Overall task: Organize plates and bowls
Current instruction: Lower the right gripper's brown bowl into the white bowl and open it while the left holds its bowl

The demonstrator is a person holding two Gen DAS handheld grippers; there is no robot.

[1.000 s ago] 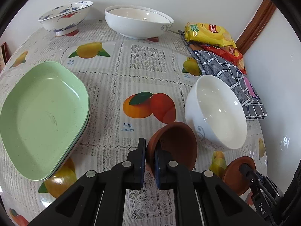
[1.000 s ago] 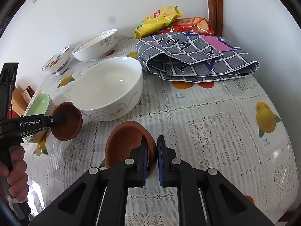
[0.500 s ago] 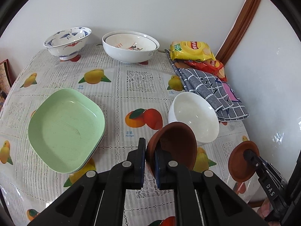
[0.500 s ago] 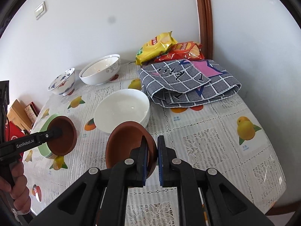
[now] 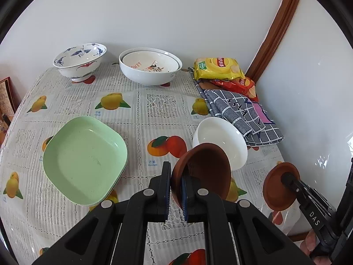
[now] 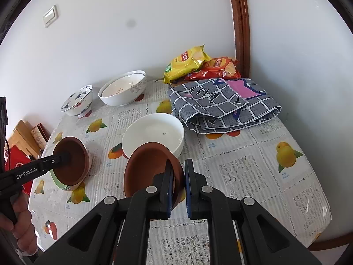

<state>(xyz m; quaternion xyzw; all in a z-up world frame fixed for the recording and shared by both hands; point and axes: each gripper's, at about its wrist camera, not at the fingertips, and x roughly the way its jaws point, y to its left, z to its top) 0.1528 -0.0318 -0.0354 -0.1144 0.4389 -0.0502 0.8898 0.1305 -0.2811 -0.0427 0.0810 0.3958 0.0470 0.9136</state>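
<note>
My left gripper (image 5: 175,176) is shut on the rim of a brown bowl (image 5: 205,172), held well above the table; it also shows in the right wrist view (image 6: 70,159). My right gripper (image 6: 177,172) is shut on the rim of a second brown bowl (image 6: 147,170), also held up in the air; that bowl shows in the left wrist view (image 5: 275,187). Below stand a plain white bowl (image 5: 220,139) (image 6: 154,132), stacked green plates (image 5: 83,159), nested white bowls (image 5: 150,68) (image 6: 123,90) and a blue-patterned bowl (image 5: 80,60) (image 6: 77,102).
A folded grey checked cloth (image 6: 222,106) (image 5: 242,114) and two chip bags (image 6: 198,66) (image 5: 218,68) lie at the back right by the wall and a wooden door frame (image 6: 240,22). The table (image 6: 253,170) wears a fruit-print cover.
Both grippers have risen high above the table with their brown bowls, so the table and dishes look smaller and farther away.
</note>
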